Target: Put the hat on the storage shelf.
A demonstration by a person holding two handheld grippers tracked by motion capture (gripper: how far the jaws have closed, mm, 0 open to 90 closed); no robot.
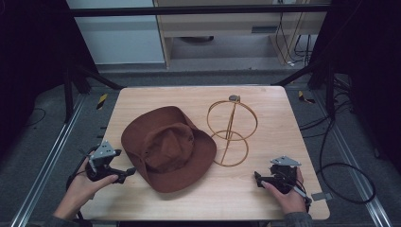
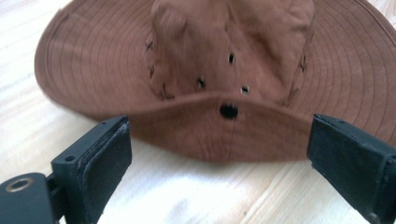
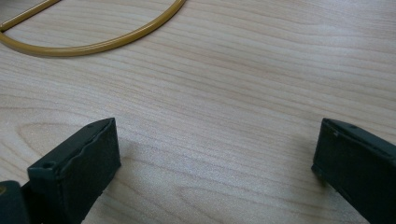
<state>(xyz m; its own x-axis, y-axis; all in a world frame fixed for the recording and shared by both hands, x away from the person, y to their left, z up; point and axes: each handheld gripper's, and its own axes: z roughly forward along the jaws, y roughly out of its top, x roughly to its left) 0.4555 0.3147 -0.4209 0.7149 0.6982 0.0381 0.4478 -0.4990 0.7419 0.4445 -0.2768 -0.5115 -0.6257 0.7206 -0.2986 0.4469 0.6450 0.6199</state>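
Observation:
A brown wide-brimmed hat (image 1: pixel 168 146) lies crown up on the wooden table (image 1: pixel 246 196), left of centre. To its right stands a gold wire hat stand (image 1: pixel 231 130) with an upright ring on a round base. My left gripper (image 1: pixel 126 172) hovers just off the hat's near-left brim and points at it. In the left gripper view its jaws stand wide apart with the hat (image 2: pixel 224 60) brim ahead of them, untouched; left gripper (image 2: pixel 219 140) is open. My right gripper (image 1: pixel 259 178) rests low near the front right, open over bare wood (image 3: pixel 215 140). The stand's base ring (image 3: pixel 93 46) curves ahead of it.
A small grey tab (image 1: pixel 321 195) lies at the table's front right corner. Black cables (image 1: pixel 340 165) loop on the floor to the right. Dark frame legs (image 1: pixel 71 90) stand at the back left and right. Bare wood lies between the hat and the right gripper.

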